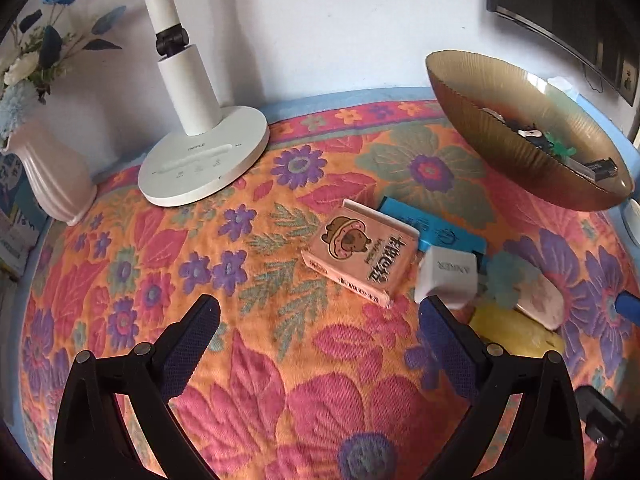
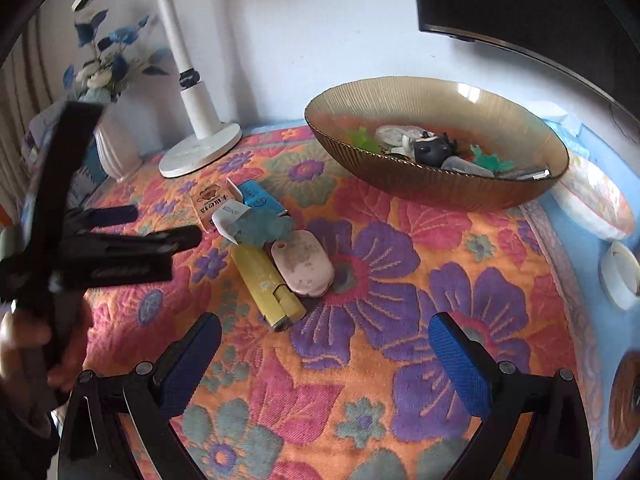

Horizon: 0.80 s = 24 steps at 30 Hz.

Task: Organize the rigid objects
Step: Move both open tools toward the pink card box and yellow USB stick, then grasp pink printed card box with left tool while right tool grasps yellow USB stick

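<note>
Ahead of the left gripper, jaws apart and empty: pink box, white Anker charger off its right fingertip. Right gripper also spread, empty; yellow lighter and pink stone just ahead, amber glass bowl beyond.

Pink box, white charger, yellow case lie clustered; amber bowl holds perhaps figurines.
</note>
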Each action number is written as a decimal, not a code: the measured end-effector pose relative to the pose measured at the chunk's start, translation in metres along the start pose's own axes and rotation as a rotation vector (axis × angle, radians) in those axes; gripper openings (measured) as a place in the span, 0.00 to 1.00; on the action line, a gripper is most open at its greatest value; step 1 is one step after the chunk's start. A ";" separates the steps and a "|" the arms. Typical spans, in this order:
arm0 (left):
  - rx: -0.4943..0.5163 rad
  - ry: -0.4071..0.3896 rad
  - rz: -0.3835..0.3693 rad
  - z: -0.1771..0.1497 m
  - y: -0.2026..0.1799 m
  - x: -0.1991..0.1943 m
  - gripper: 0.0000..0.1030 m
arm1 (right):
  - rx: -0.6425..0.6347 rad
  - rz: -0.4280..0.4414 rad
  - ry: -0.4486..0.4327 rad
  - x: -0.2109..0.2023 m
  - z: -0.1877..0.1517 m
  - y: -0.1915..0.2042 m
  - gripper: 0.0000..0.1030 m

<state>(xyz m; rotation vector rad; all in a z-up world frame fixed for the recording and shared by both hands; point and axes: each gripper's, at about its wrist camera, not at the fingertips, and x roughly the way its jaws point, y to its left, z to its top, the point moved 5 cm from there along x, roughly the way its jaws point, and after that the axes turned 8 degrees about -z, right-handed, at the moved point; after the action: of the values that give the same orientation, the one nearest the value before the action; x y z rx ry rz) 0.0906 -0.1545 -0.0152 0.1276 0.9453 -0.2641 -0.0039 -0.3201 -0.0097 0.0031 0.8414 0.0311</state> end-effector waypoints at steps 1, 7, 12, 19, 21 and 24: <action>-0.006 0.004 0.000 0.002 0.001 0.005 0.96 | 0.021 0.022 0.026 0.006 -0.001 -0.002 1.00; -0.135 -0.026 -0.015 -0.008 0.028 0.010 0.97 | 0.116 0.124 0.067 0.011 -0.003 -0.016 1.00; -0.330 -0.056 -0.008 -0.013 0.063 0.006 0.95 | 0.197 0.239 0.063 0.011 -0.002 -0.028 1.00; -0.204 -0.119 -0.100 -0.007 0.030 -0.011 0.95 | 0.162 0.339 0.070 0.006 -0.003 -0.021 1.00; -0.191 -0.092 -0.069 -0.002 0.022 -0.007 0.95 | 0.145 0.336 0.071 0.007 -0.003 -0.016 1.00; -0.160 0.009 -0.042 0.007 0.014 0.018 0.89 | 0.123 0.323 0.071 0.007 -0.004 -0.013 1.00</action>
<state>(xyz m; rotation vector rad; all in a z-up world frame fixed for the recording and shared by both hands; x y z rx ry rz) 0.1098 -0.1458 -0.0265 -0.0381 0.9754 -0.2261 -0.0020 -0.3331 -0.0173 0.2543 0.9055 0.2841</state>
